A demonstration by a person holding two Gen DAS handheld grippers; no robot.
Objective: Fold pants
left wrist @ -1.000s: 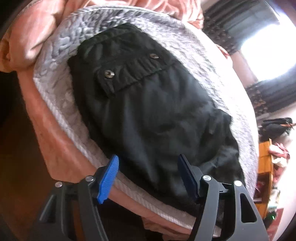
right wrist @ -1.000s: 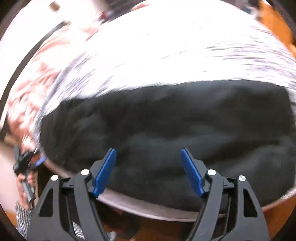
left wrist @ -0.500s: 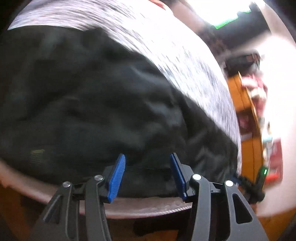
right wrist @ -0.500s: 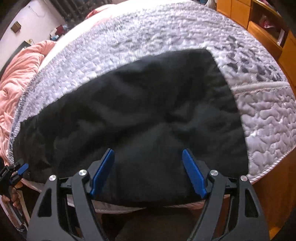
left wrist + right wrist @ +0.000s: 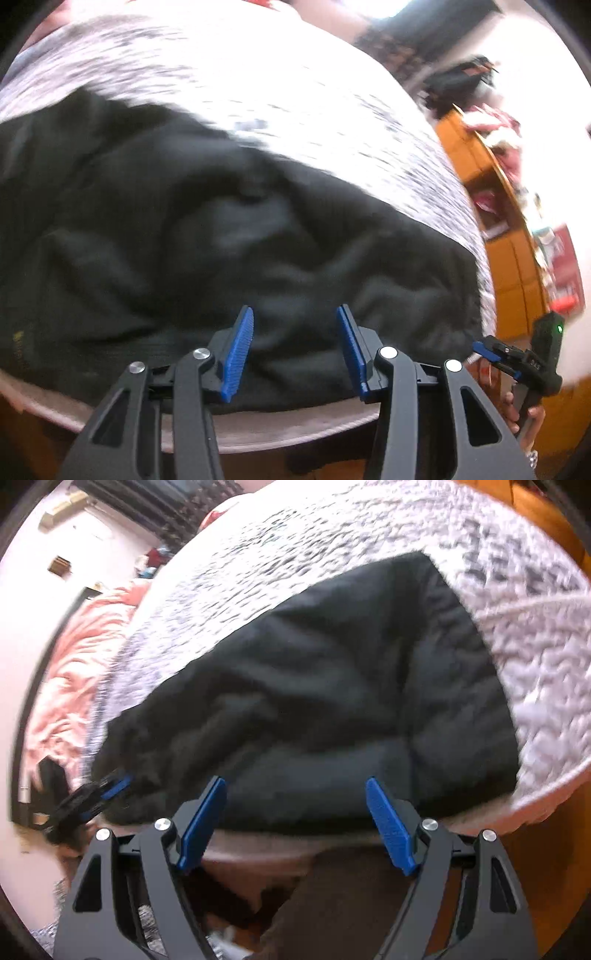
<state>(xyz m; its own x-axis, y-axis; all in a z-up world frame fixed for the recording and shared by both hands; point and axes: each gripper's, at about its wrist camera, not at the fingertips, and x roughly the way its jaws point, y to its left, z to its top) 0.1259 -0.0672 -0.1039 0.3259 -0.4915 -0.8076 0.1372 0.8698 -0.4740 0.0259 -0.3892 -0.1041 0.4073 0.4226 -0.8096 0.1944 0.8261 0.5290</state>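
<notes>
Black pants [image 5: 221, 236] lie crumpled on a grey quilted bedspread [image 5: 295, 96], along the near edge of the bed. My left gripper [image 5: 293, 350] is open and empty, just over the near edge of the pants. My right gripper [image 5: 295, 819] is open wider and empty, at the near edge of the pants [image 5: 332, 701]. The right gripper also shows at the right of the left wrist view [image 5: 491, 350]. The left gripper shows at the left of the right wrist view [image 5: 107, 794], at the end of the pants.
A pink blanket [image 5: 74, 672] lies bunched at the far left of the bed. Orange wooden furniture [image 5: 509, 236] with clutter stands to the right of the bed. The bed's near edge [image 5: 480, 819] drops to a wooden frame.
The left view has swung from the pocket end to the crumpled middle of the pants, and its jaws have narrowed. The right gripper has shifted along the near edge and stays open.
</notes>
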